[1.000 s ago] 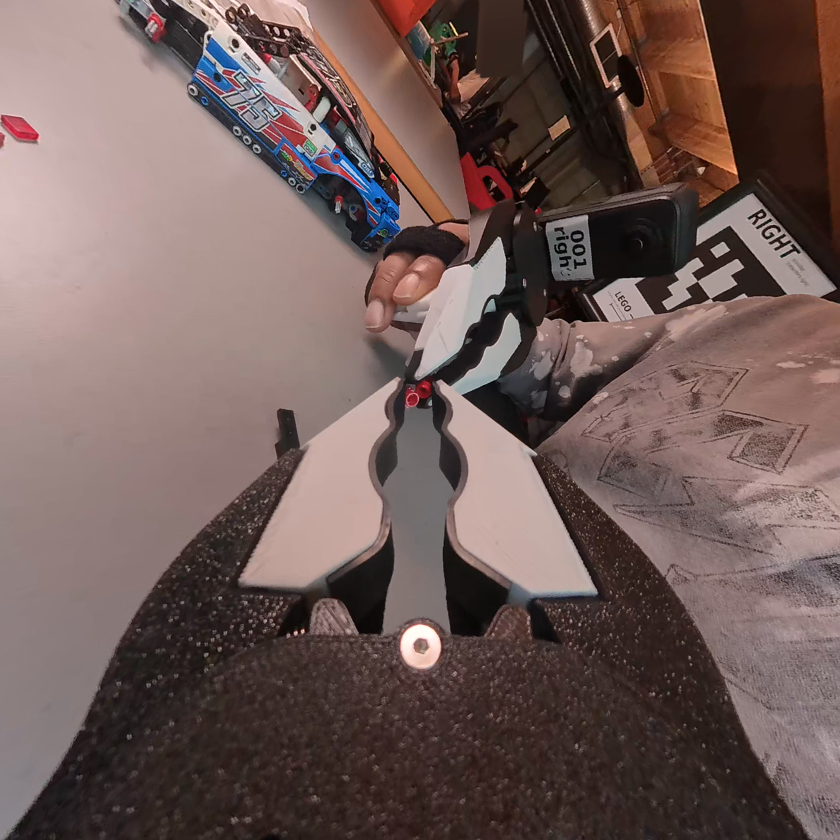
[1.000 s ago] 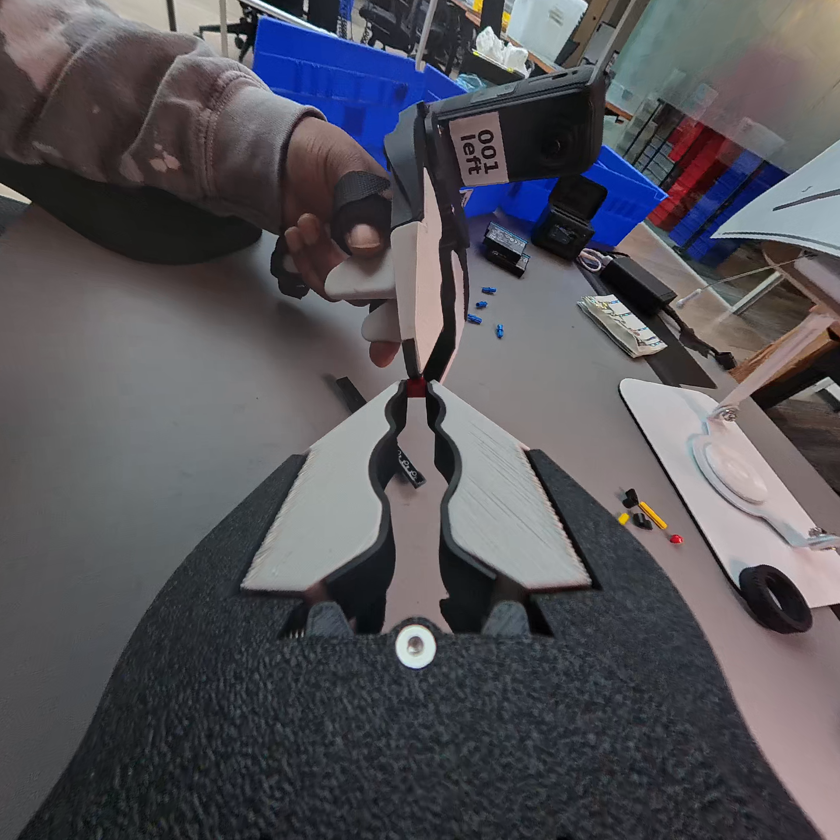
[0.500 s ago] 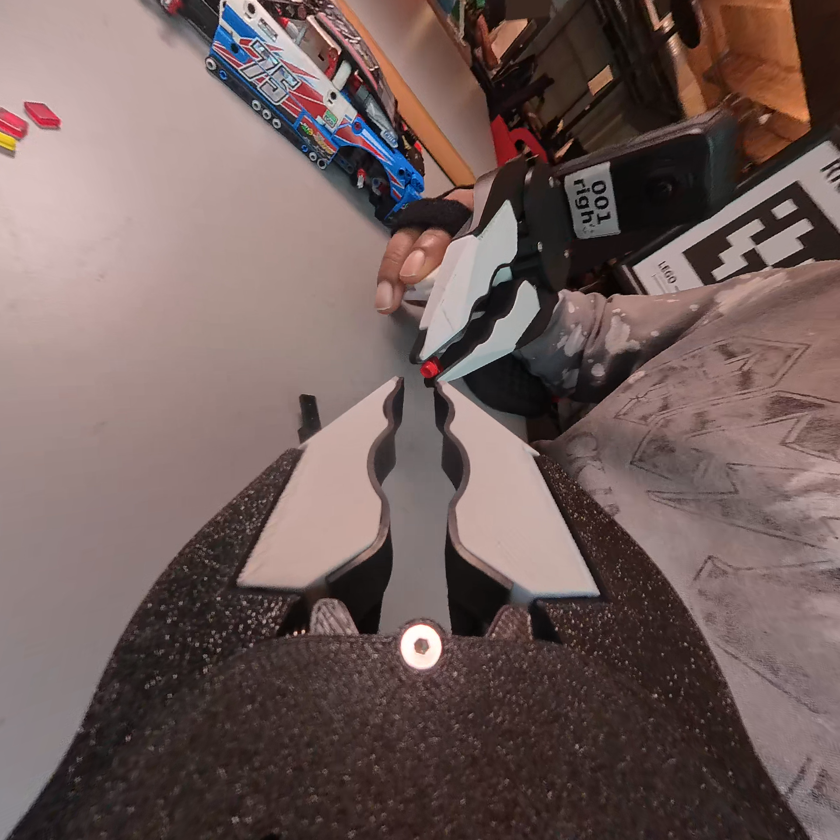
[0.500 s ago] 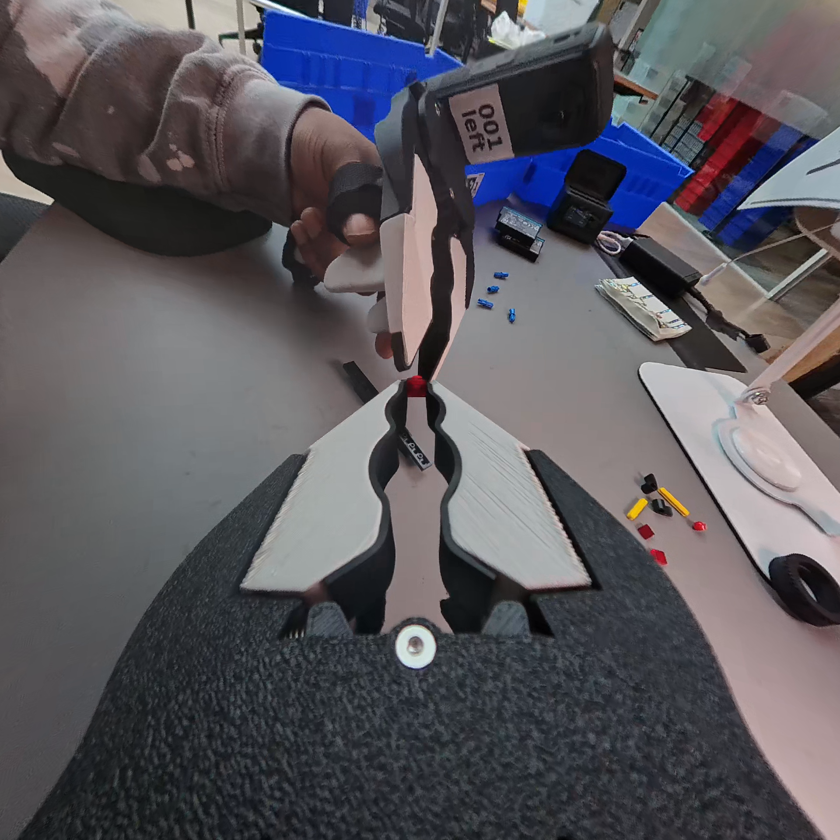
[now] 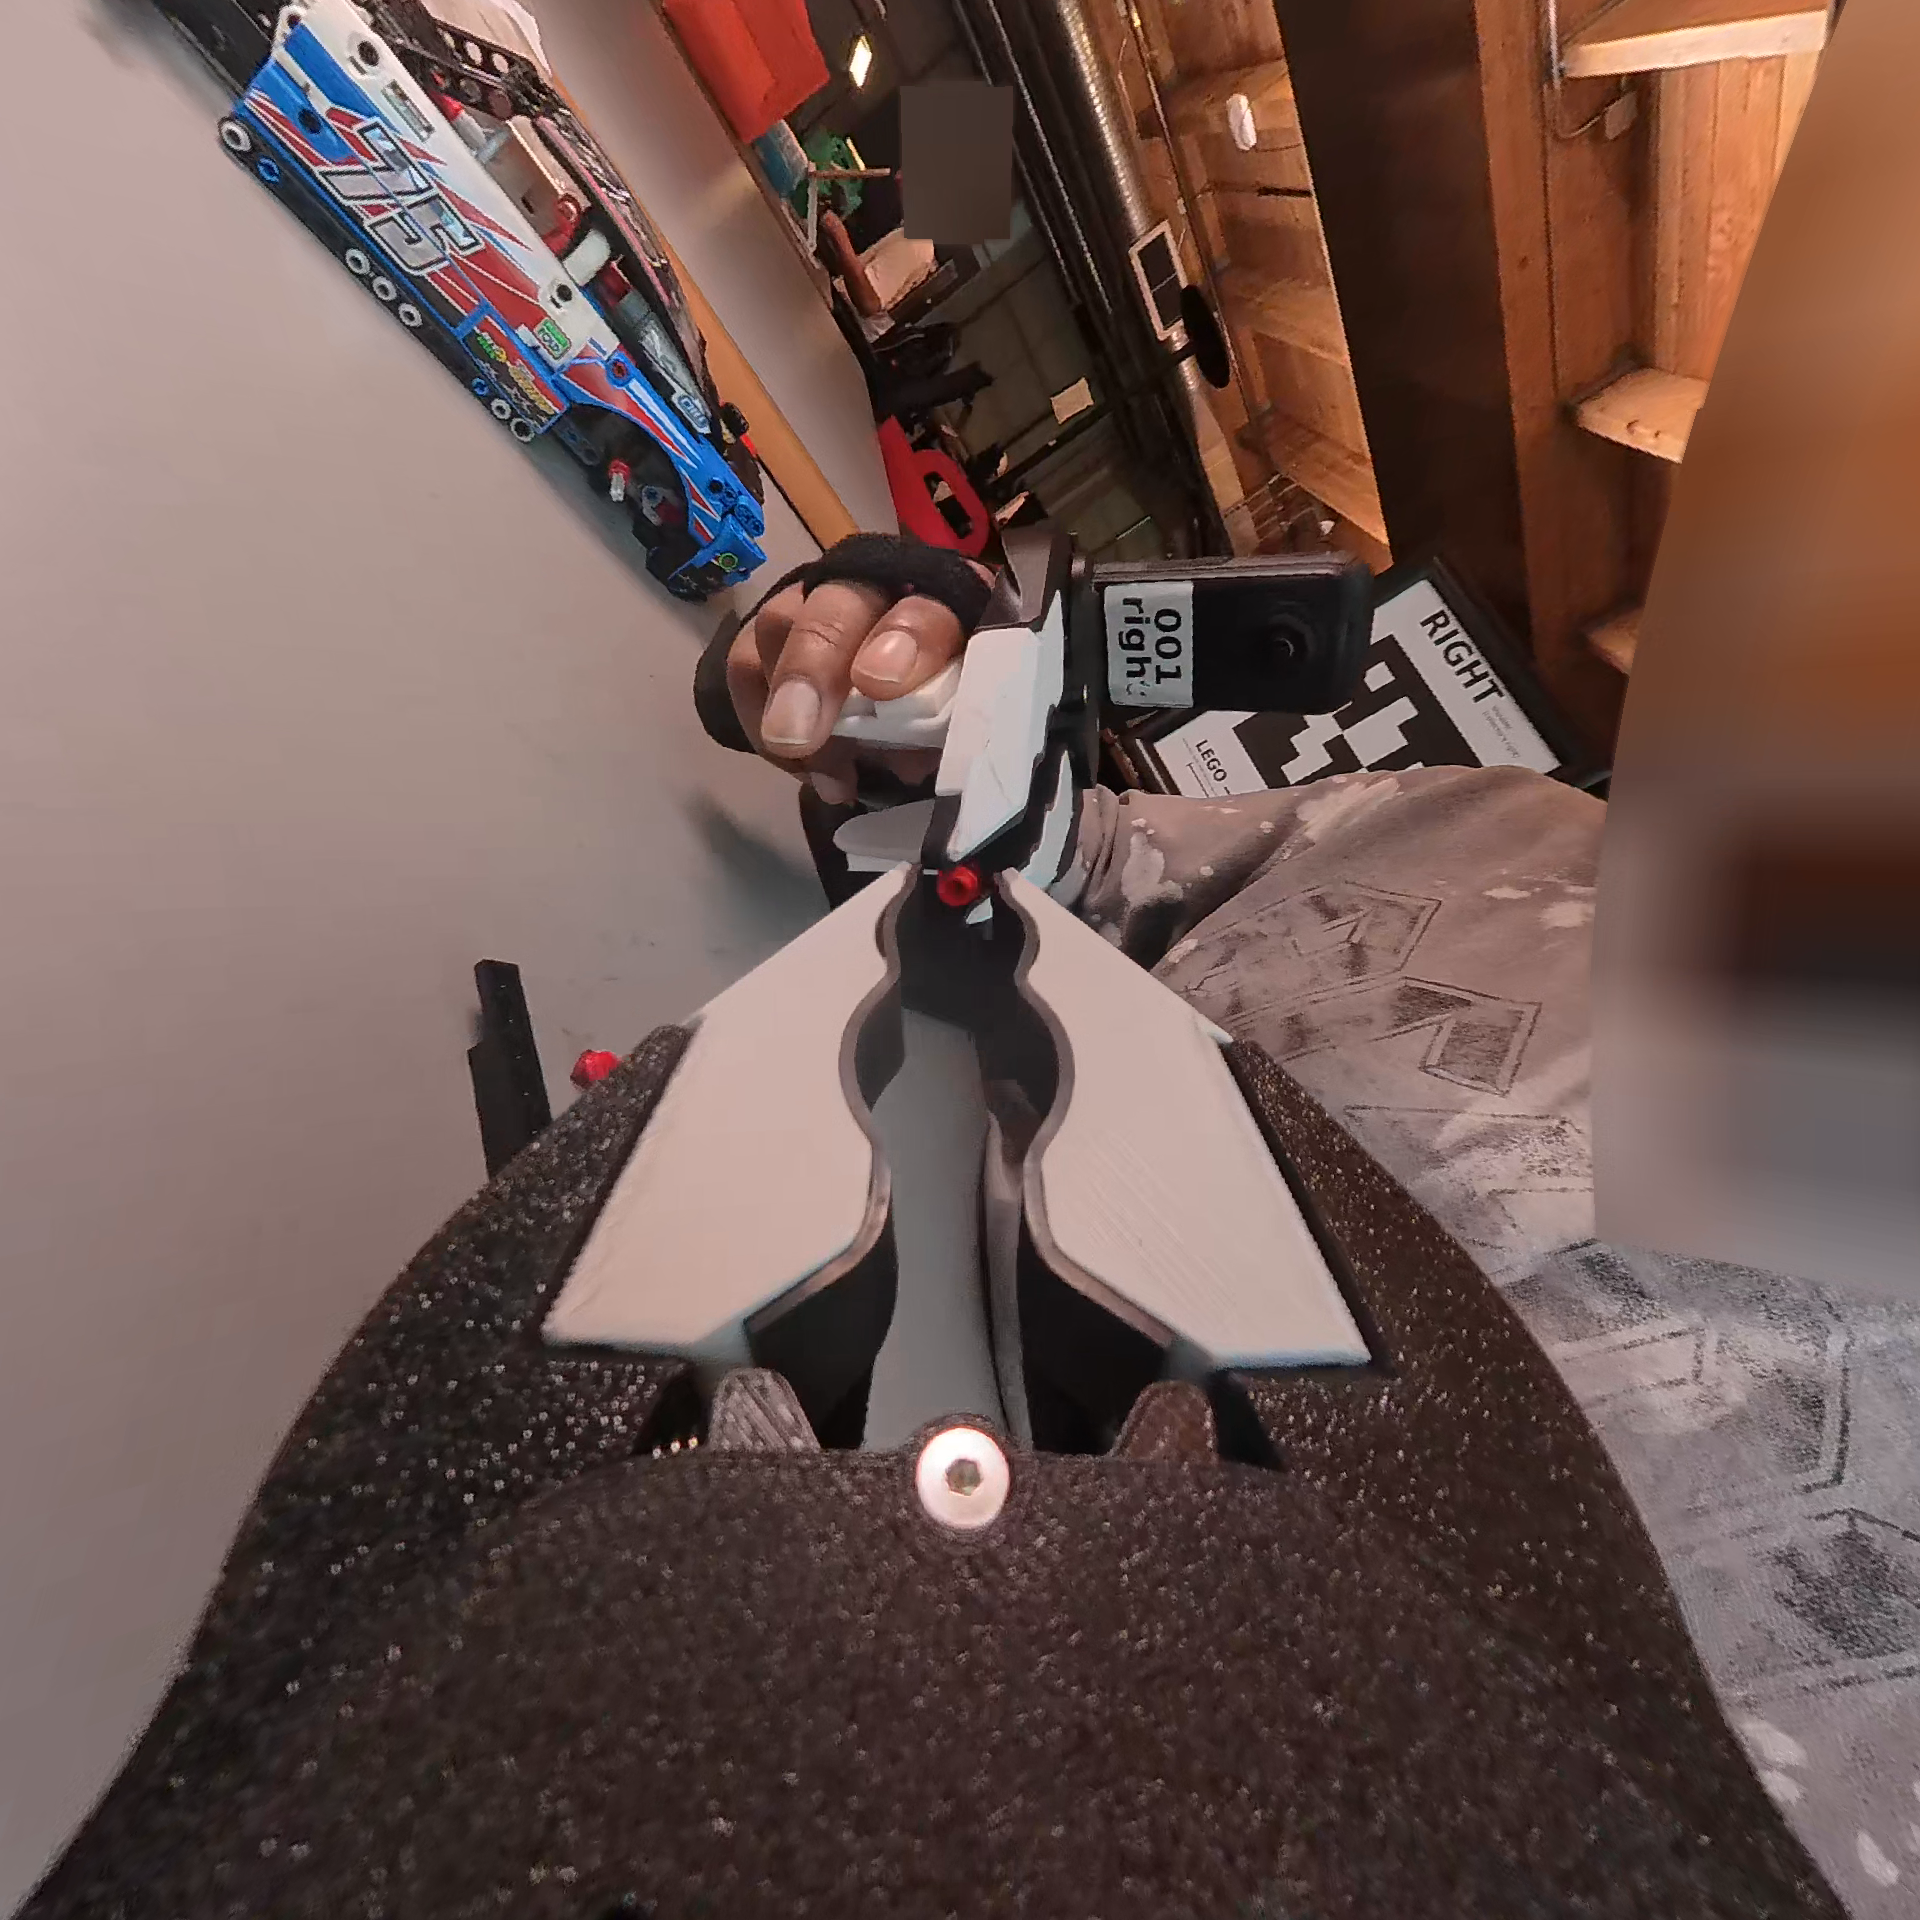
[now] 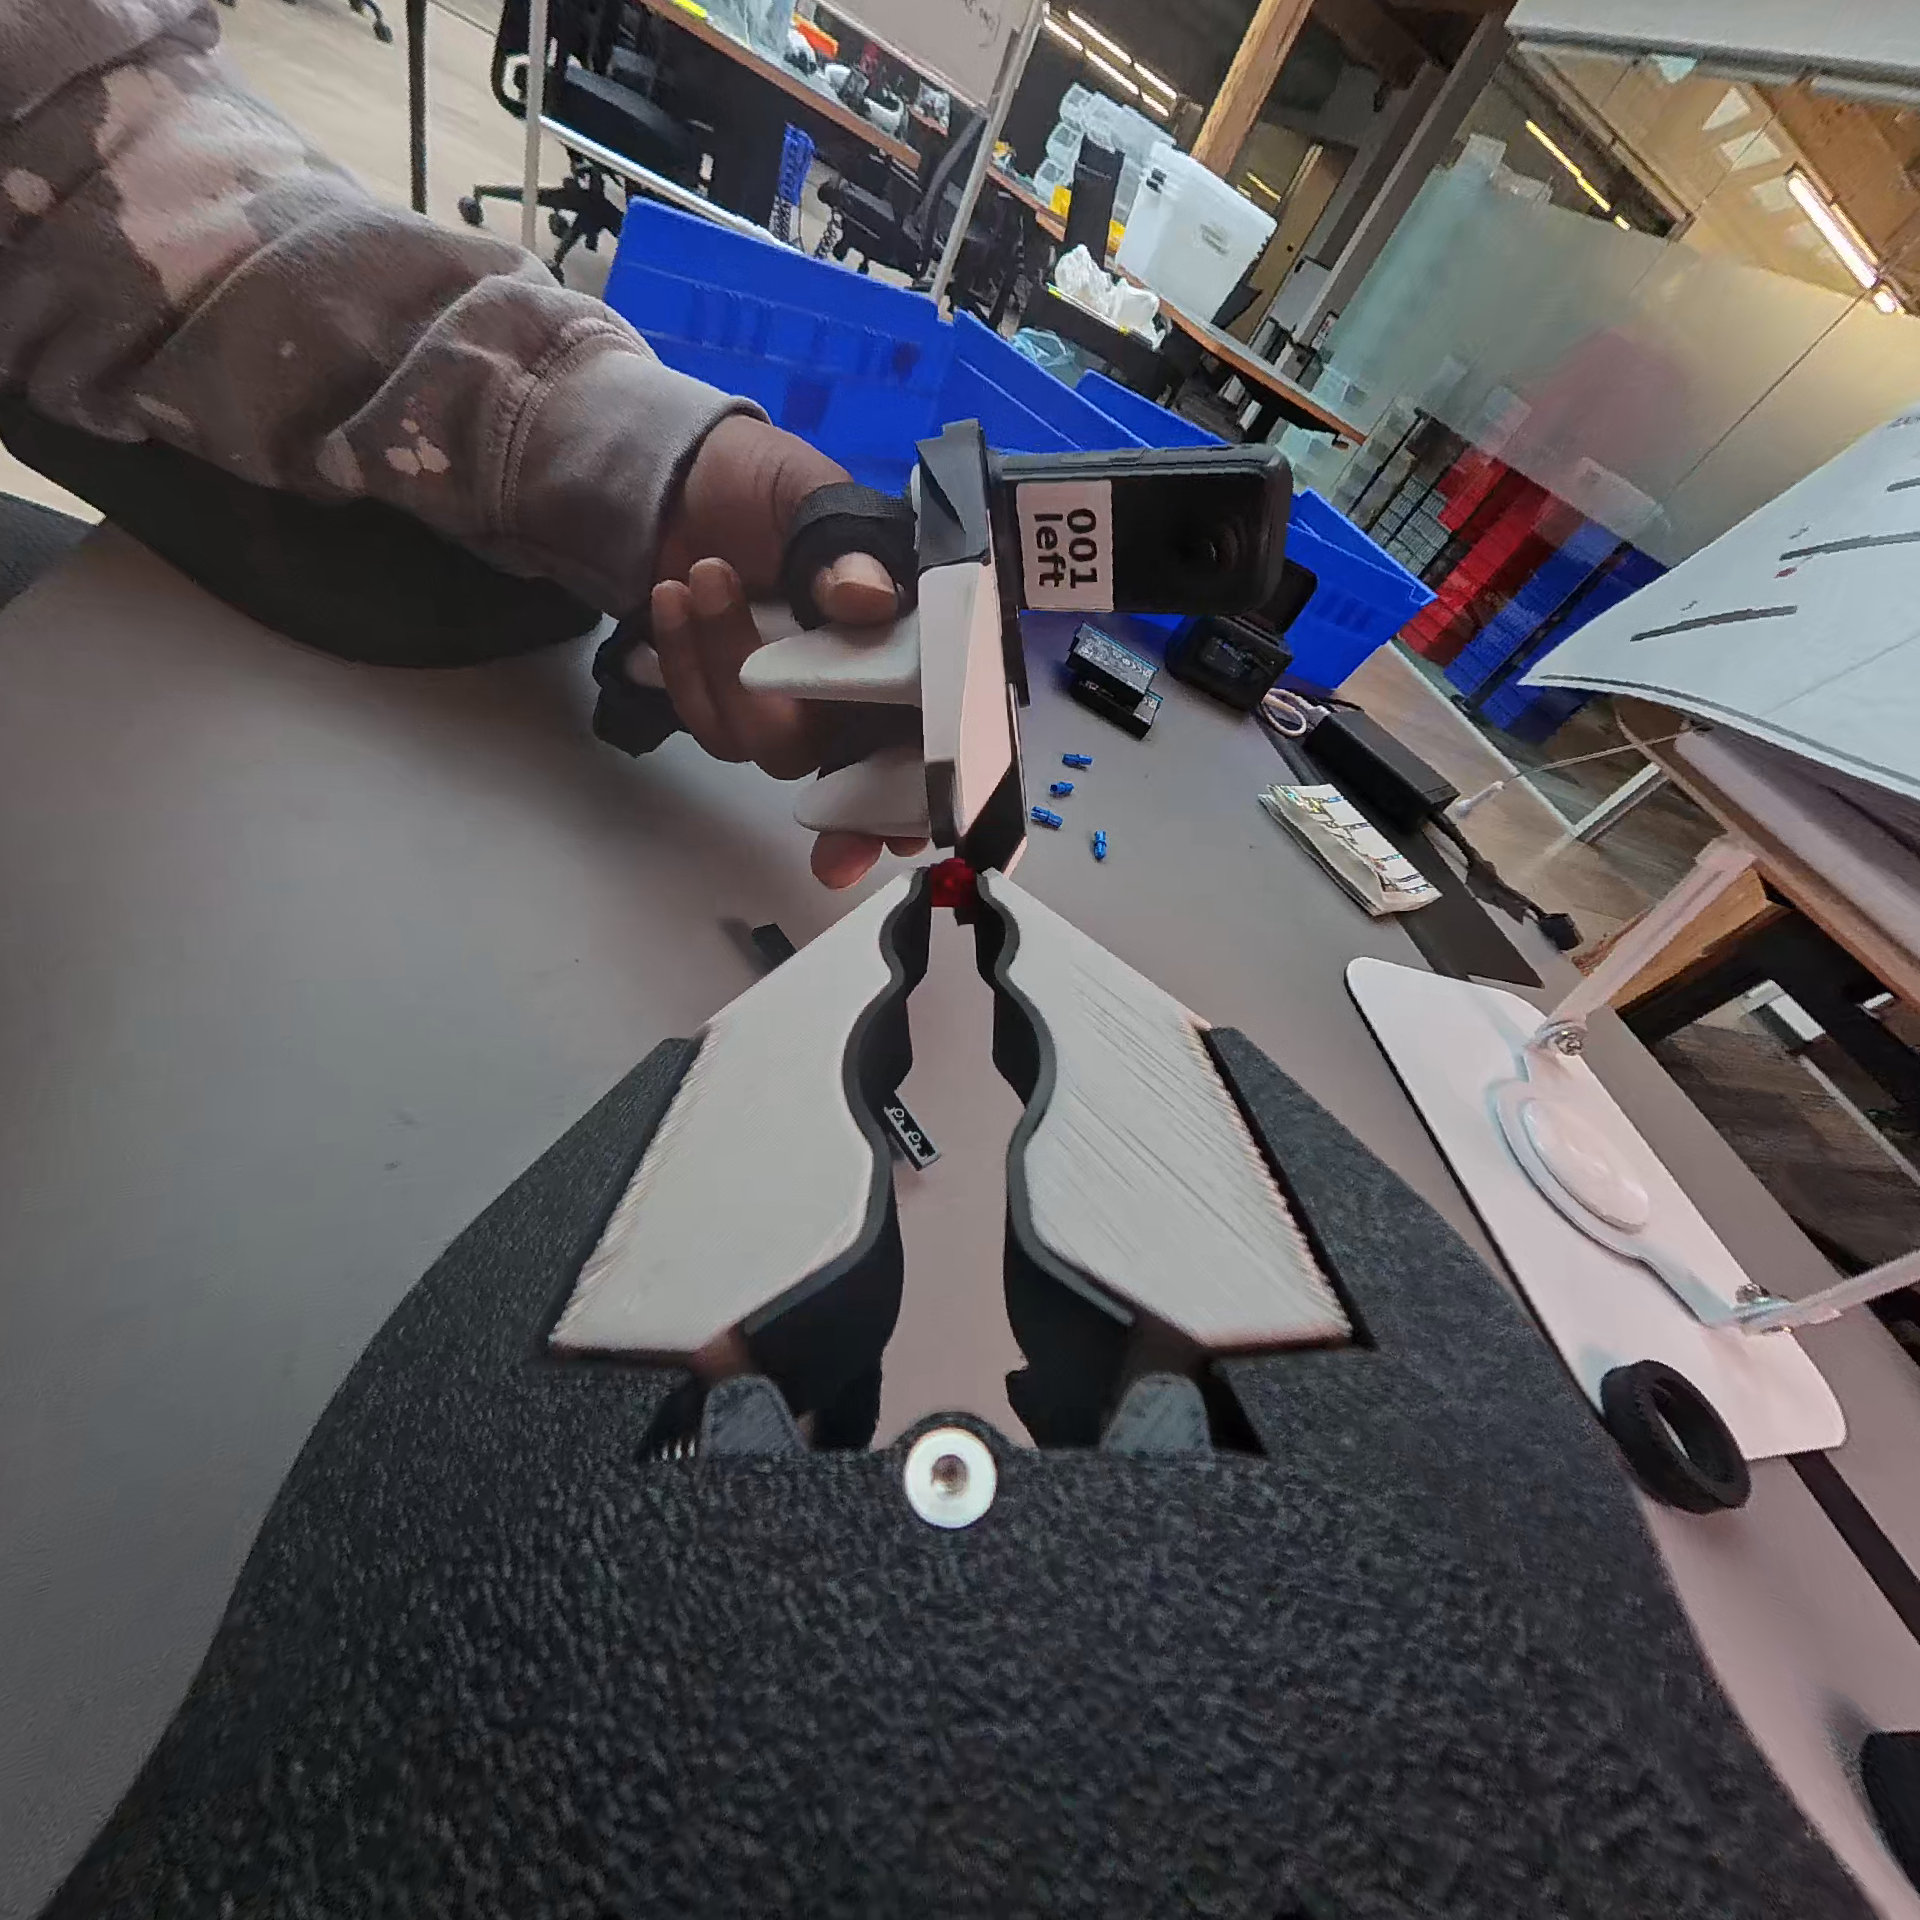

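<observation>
Red peg pinched in right gripper; left gripper fingers apart; black beam, toy car nearby.

Low in both frames you see your grippers' bodies, rough speckled black plastic, each with a shiny metal screw at centre. Your right gripper has matt grey fingers with fine ridged print lines and black rubbery edging; at their tips sits a glossy red plastic pin. The table looks smooth and matt. At upper left of the left wrist view the toy car is glossy plastic. Your sleeve is soft mottled cloth.
</observation>
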{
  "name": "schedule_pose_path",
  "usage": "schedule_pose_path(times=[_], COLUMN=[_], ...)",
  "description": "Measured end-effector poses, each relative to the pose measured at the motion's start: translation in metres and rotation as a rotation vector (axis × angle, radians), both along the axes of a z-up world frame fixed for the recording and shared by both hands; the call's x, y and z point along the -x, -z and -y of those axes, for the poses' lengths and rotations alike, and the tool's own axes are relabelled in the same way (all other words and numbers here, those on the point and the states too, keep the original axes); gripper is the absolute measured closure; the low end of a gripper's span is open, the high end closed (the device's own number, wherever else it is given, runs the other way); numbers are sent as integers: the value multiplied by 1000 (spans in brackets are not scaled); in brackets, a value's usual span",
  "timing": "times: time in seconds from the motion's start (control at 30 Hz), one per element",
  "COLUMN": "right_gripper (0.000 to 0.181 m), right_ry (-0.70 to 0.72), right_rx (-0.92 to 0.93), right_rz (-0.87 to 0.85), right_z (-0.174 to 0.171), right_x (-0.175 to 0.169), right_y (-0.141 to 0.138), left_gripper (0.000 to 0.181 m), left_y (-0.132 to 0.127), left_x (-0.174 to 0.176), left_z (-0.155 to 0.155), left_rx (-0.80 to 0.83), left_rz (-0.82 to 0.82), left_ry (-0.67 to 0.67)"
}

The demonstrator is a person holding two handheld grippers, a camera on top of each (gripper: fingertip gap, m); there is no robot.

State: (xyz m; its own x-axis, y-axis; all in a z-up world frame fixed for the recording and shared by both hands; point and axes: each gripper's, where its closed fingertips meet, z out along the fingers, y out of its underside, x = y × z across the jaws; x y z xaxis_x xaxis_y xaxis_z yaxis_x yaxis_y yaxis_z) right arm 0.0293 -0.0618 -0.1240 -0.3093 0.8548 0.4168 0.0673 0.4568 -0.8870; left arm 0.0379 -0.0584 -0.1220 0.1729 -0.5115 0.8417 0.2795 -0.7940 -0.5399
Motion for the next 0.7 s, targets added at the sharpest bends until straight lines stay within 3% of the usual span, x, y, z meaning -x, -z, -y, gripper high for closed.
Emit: schedule_pose_path(times=[0.27, 0.5, 0.6, 0.7], right_gripper=[173, 173, 173, 173], right_ry=[44, 2, 15, 47], right_rx=[-109, -39, -13, 11], right_rz=[-56, -20, -28, -24], right_z=[-2, -2, -13, -24], right_x=[2, -2, -8, -9], right_y=[-8, -6, -10, -11], left_gripper=[177, 179, 179, 178], left_y=[-7, -6, -6, 1], left_x=[1, -1, 14, 27], left_z=[-1, 0, -4, -10], left_rx=[1, -87, -104, -151], left_rz=[37, -60, -88, -219], left_ry=[-18, -26, -69, -122])
